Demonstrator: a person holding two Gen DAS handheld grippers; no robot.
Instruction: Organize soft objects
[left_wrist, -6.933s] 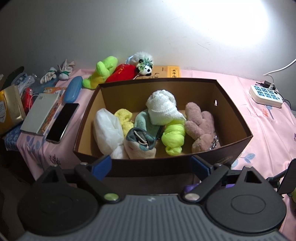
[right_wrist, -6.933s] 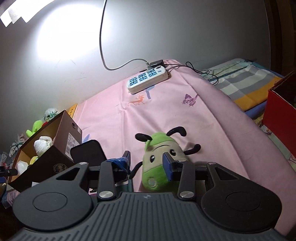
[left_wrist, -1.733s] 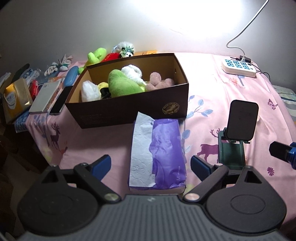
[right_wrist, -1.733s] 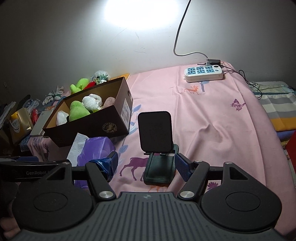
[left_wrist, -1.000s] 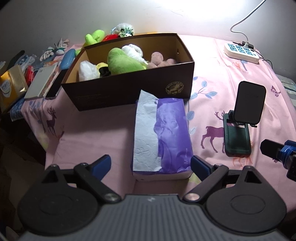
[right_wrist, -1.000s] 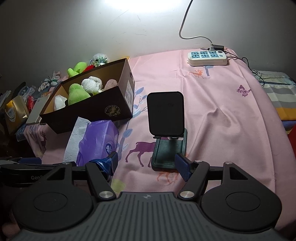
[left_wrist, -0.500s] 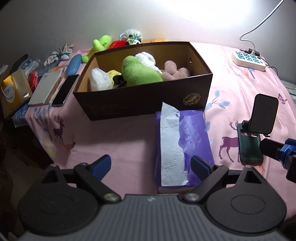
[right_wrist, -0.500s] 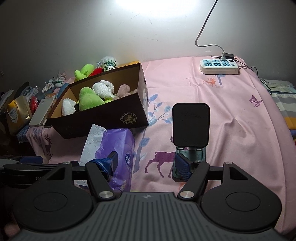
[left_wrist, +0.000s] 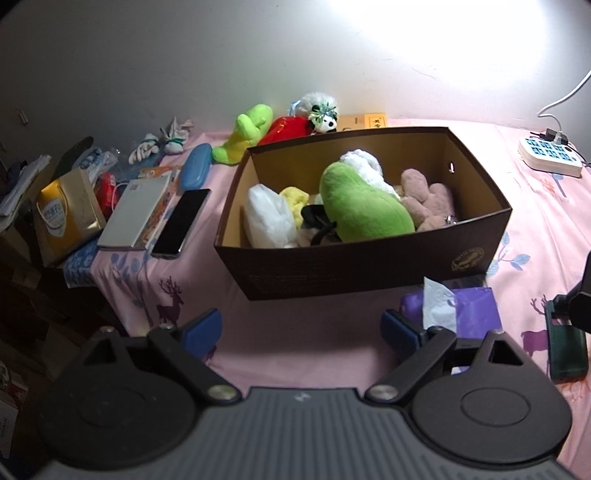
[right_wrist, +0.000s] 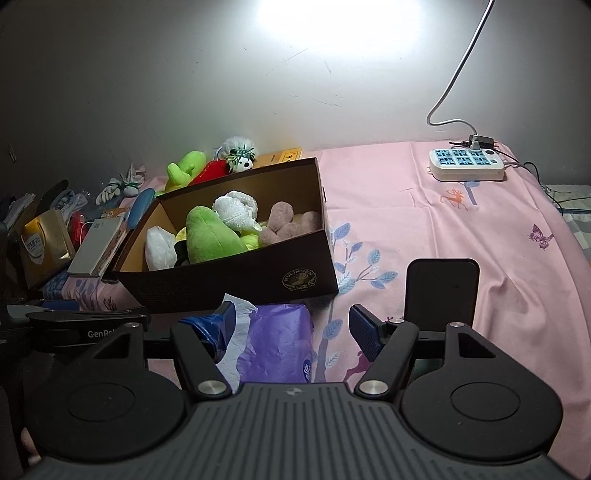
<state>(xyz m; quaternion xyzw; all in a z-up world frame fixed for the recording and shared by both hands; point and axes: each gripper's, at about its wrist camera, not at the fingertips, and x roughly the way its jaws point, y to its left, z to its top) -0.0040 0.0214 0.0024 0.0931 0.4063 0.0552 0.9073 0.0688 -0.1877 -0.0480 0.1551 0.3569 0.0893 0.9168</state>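
Left wrist view: the left gripper (left_wrist: 301, 326) hangs over the pink bed sheet (left_wrist: 295, 325), jaws spread wide and empty. Ahead, the brown box (left_wrist: 369, 266) contains the green plush (left_wrist: 362, 206), a pink plush (left_wrist: 428, 199) and a white towel (left_wrist: 364, 166).

Right wrist view: the right gripper (right_wrist: 291, 325) has its jaws wide apart and empty above the purple tissue pack (right_wrist: 277, 343). The phone stand (right_wrist: 441, 291) sits just right of it.

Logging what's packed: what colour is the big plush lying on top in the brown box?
Bright green plush, with black limbs at its left end; clearest in the left wrist view.
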